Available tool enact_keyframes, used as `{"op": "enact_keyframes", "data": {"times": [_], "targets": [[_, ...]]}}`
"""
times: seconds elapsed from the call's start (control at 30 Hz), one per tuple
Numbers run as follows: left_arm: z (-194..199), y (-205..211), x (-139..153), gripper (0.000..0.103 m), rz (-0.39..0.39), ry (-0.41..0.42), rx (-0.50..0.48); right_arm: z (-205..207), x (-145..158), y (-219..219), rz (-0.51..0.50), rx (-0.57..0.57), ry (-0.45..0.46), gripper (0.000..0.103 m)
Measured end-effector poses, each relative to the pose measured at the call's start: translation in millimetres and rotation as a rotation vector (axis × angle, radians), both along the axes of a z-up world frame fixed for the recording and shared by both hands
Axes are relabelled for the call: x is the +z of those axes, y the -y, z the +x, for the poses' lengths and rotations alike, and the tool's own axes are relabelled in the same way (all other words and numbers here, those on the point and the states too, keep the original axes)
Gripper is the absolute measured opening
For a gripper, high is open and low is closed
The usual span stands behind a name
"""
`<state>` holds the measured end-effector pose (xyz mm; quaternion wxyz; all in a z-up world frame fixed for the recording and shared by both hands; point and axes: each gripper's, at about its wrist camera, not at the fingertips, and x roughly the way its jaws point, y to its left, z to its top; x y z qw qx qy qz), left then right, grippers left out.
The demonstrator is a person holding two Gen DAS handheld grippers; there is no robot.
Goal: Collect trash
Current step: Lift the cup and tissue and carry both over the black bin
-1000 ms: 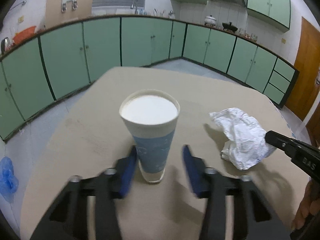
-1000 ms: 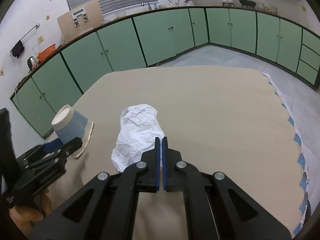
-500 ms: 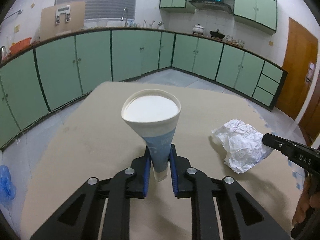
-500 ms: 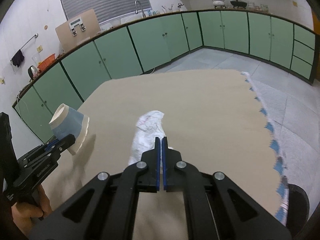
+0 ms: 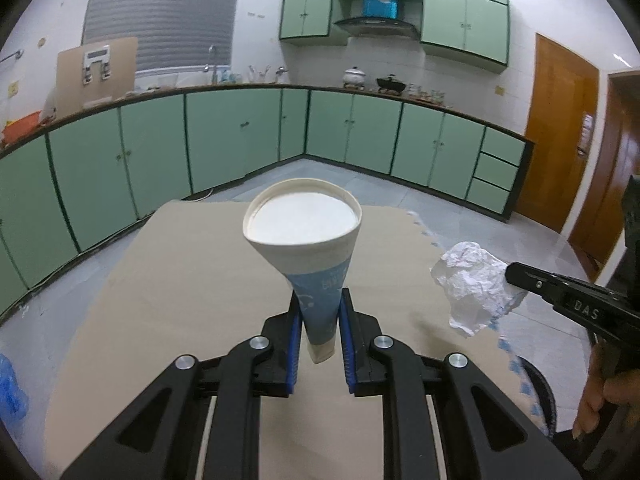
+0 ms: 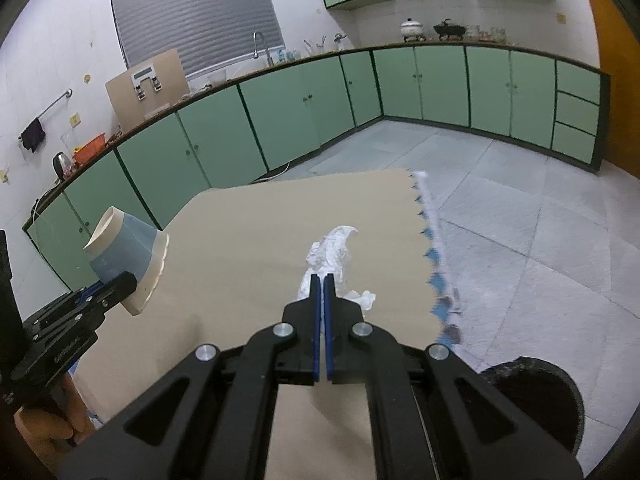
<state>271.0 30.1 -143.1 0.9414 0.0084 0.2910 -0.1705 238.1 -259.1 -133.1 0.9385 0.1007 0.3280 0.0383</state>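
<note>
Above the tan table (image 5: 168, 300), both grippers are up in the air, and each one carries a piece of trash. The left gripper (image 5: 319, 334) pinches a paper cup (image 5: 308, 256) near its bottom, and the squeeze has crushed that narrow end flat while the wide white mouth stays round and faces up. The cup is blue lower down and white near the rim, and it looks empty, so a hard squeeze spills nothing. From the right wrist view the same cup (image 6: 124, 250) hangs off the table's left side, tilted, with its mouth pointing away. The right gripper (image 6: 322, 296) has its two blue pads pressed together on a crumpled white paper (image 6: 332, 256). Most of the paper sticks out past the tips, because only a small bit is caught between them. From the left wrist view that paper (image 5: 472, 288) hangs in the air past the table's right edge. Near the floor, at the lower right of the right wrist view, sits a dark round bin (image 6: 532, 400). I think both pieces are held up so they can be carried over to that bin and dropped in. The paper is light and only nipped, so it could slip out on the way.
</note>
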Motion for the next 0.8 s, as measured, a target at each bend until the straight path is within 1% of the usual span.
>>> {"op": "enact_keyframes", "data": {"times": [0.13, 0.23, 0.37, 0.53, 0.63, 0.8], "targets": [[-15.9, 19.6, 10.1, 0.017, -0.013, 0.005, -0.032, -21.7, 12.6, 17.3, -0.01, -0.027, 0.019, 0.001], [-33.3, 41.2, 16.5, 0.017, -0.01, 0.018, -0.078, -40.6, 21.4, 32.0, -0.027, -0.05, 0.034, 0.001], [-47.4, 63.7, 24.1, 0.017, -0.019, 0.028, -0.12, -65.4, 26.9, 53.1, -0.049, -0.082, 0.043, 0.001], [-58.2, 90.0, 34.1, 0.017, -0.035, 0.039, -0.171, -93.4, 30.5, 84.2, -0.06, -0.136, 0.047, 0.001], [-67.3, 109.6, 37.8, 0.017, -0.032, 0.049, -0.209, -108.3, 30.7, 102.9, -0.067, -0.171, 0.047, 0.001], [-79.7, 144.5, 38.4, 0.017, -0.023, 0.05, -0.273, -131.5, 23.6, 127.6, -0.074, -0.221, 0.037, 0.001]]}}
